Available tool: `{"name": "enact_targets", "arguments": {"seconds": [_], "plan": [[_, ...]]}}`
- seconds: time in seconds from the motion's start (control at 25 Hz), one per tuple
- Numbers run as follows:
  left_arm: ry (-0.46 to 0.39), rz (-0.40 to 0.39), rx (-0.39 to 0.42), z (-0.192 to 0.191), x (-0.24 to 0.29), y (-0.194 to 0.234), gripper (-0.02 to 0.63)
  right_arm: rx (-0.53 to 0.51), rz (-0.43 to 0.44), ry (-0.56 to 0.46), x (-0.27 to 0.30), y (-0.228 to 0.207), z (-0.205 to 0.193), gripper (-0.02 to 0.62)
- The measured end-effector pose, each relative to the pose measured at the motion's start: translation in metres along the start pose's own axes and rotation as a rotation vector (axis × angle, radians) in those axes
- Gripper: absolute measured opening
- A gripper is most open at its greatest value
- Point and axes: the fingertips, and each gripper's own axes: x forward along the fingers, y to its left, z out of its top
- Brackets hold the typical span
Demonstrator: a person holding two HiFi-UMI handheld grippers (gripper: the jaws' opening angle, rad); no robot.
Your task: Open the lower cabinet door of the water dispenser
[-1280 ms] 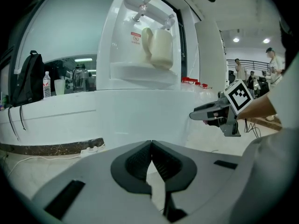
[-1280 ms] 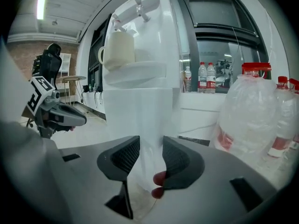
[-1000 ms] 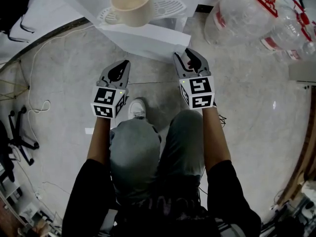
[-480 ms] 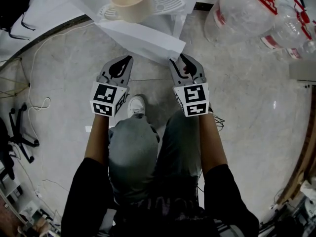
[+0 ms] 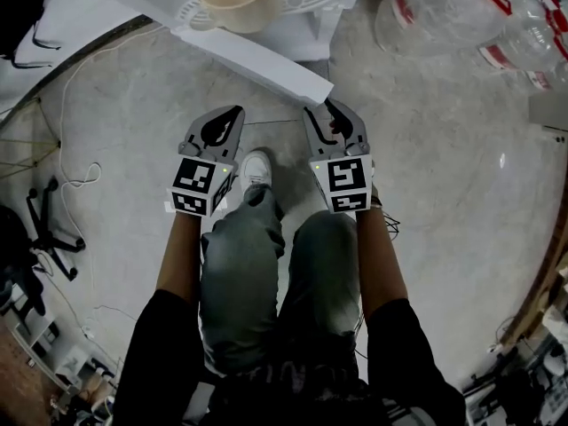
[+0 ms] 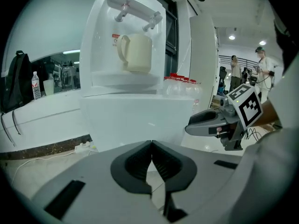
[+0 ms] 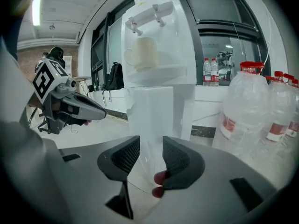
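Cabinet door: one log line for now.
right tool: clamped on cabinet door edge | door: partly open | left tool: shut, empty

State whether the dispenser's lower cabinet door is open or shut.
Open: the lower cabinet door stands swung out from the dispenser, its edge in the right gripper.

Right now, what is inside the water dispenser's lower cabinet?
Nothing inside shows. The cabinet door stands partly open, gripped at its edge by the right gripper; it covers the opening in the left gripper view, and the head view looks from above.
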Motion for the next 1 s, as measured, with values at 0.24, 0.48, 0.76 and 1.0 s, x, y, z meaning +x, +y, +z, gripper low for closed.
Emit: {"name": "enact_targets", "arguments": {"seconds": [0.24,0.48,0.76,1.0], "plan": [[0.069,-0.014,-0.039,-0.002,-0.023,-0.005,0.012,0.041,-0.005,0.069,-0.004,0.010,-0.002,0.152],[0.133,0.025,-0.171,-0.034,-0.065,-0.017,0.012,0.059,-0.004,0.098,-0.005,0.014,-0.002,0.152],[0.162,0.102,-0.271,-0.070,-0.124,-0.035,0.012,0.042,0.000,0.111,-0.008,0.027,-0.008,0.152],[0.181,0.115,-0.296,-0.084,-0.171,-0.050,0.012,0.055,-0.037,0.126,-0.012,0.033,-0.010,0.155]]}}
